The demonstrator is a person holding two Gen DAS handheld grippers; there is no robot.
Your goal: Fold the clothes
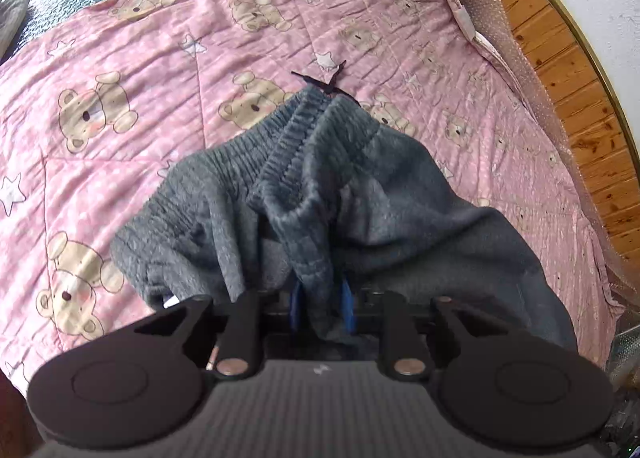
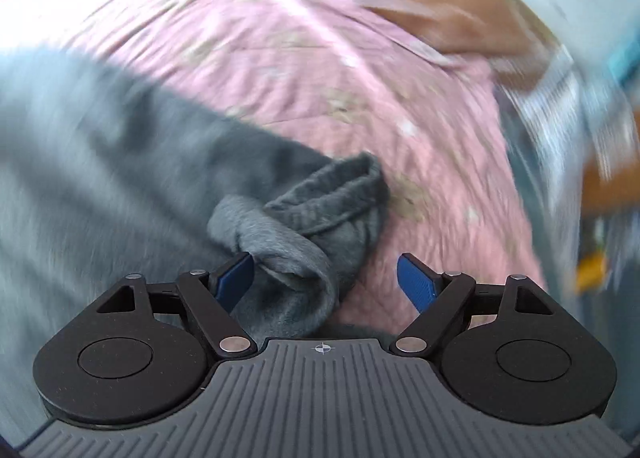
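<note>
Right wrist view: the right claw (image 2: 326,278) gapes, the grey sweatpants (image 2: 304,218) cuff lying loose against its left pad, while the left claw (image 1: 322,306) pinches their waistband.

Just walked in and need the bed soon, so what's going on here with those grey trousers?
A person is folding grey trousers on a pink teddy-bear quilt, using a hand-held gripper in each hand. The left hand-held gripper is clamped on a bunch of the cloth near the waistband, whose black drawstring lies on the quilt. The right hand-held gripper stands open over a cuff; cloth lies between its fingers but is not pinched. The right view is blurred.
</note>
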